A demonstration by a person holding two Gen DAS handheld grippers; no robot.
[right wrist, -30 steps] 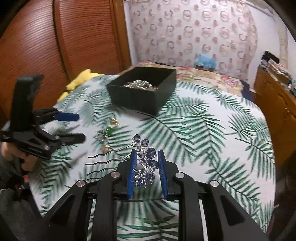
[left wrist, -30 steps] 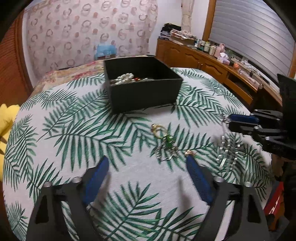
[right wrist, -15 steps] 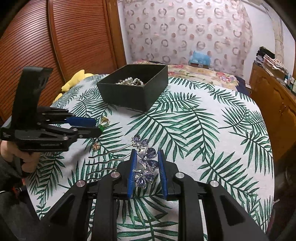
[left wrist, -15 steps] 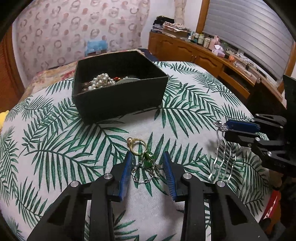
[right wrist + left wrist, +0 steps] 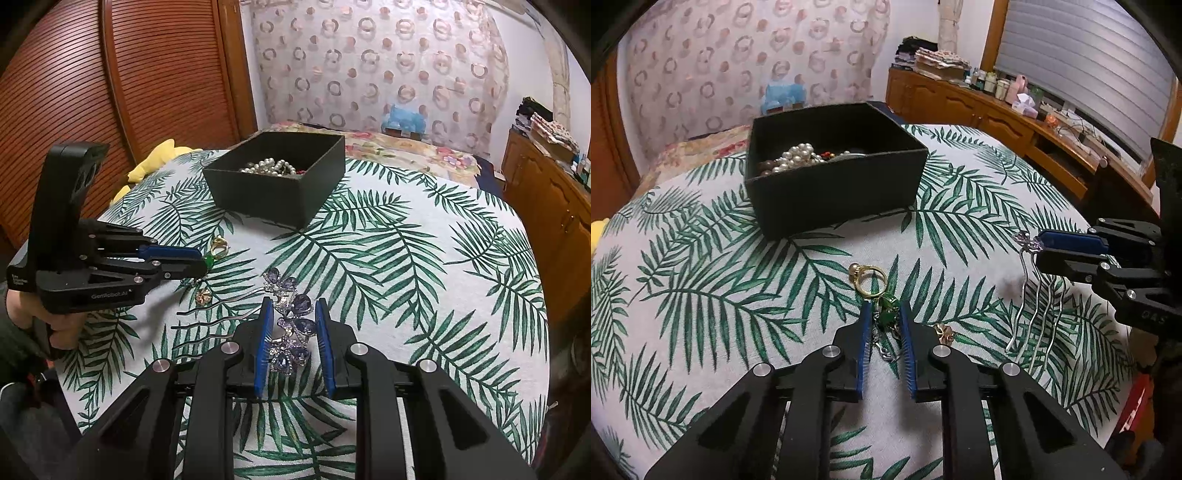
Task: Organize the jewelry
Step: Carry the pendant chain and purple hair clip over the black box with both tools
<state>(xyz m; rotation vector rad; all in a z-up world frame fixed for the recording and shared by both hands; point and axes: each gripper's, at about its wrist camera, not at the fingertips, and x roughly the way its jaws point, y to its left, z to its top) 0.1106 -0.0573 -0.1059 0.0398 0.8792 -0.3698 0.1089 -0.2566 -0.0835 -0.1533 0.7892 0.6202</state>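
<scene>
My left gripper (image 5: 885, 314) is shut on a green-stone pendant with a silver chain (image 5: 886, 317), low over the leaf-print cloth. A gold ring (image 5: 870, 279) lies just ahead of it and a small gold flower piece (image 5: 944, 333) to its right. My right gripper (image 5: 291, 314) is shut on a hair comb with purple crystal flowers (image 5: 291, 317); its silver prongs (image 5: 1039, 314) hang down in the left wrist view. A black open box (image 5: 831, 177) holding pearls (image 5: 796, 157) stands further back; it also shows in the right wrist view (image 5: 280, 188).
The round table's cloth (image 5: 424, 277) drops off at its edges. A wooden sideboard (image 5: 1015, 122) with clutter runs along the right. A yellow cushion (image 5: 155, 166) lies beyond the table's left edge, before wooden slatted doors (image 5: 110, 74).
My left gripper moved forward and closed its open jaws around the green pendant and chain. My right gripper kept hold of the comb and lifted it slightly.
</scene>
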